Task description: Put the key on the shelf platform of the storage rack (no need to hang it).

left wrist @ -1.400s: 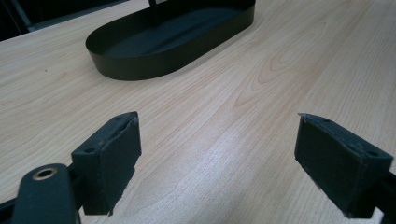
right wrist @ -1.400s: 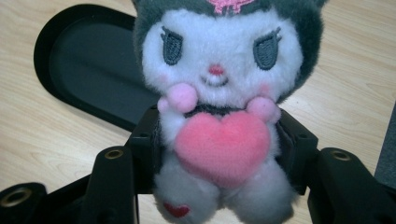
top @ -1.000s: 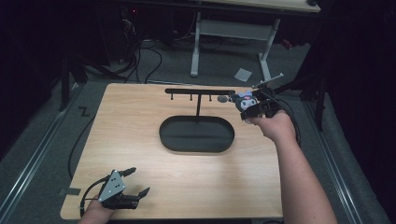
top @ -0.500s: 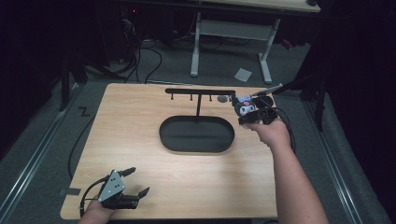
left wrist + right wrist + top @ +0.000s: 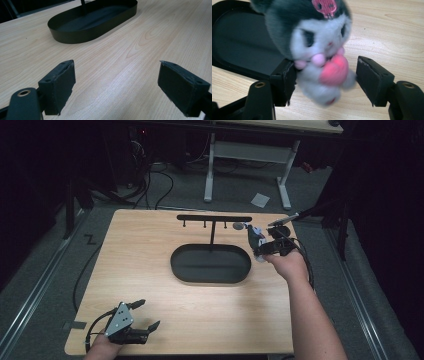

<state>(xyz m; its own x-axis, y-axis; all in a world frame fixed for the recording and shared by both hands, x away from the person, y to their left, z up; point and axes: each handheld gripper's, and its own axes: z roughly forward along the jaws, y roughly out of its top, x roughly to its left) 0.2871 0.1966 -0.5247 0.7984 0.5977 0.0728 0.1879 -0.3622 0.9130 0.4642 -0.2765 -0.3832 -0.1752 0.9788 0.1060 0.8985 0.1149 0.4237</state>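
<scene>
A small plush toy [image 5: 254, 238] with a dark hood, white face and pink heart [image 5: 319, 47] hangs in the air between the jaws of my right gripper [image 5: 257, 246] [image 5: 325, 75]. The jaws stand apart: the left one touches the toy's side and a thin gap shows at the right one. The toy is just right of the black oval tray [image 5: 210, 280] [image 5: 227, 62], below the right end of the black T-shaped rack [image 5: 214, 218]. My left gripper [image 5: 147, 315] [image 5: 117, 82] rests open at the table's front left with bare wood between its jaws.
The wooden table [image 5: 150, 245] carries the tray [image 5: 75, 37] at its middle with the rack post rising from it. A small grey piece [image 5: 240, 226] hangs at the rack's right end. Dark floor, cables and a white desk frame [image 5: 250, 150] lie beyond the far edge.
My right gripper has moved with the toy leftward and toward me, from beside the rack's right end to the tray's right edge. The left gripper has stayed still.
</scene>
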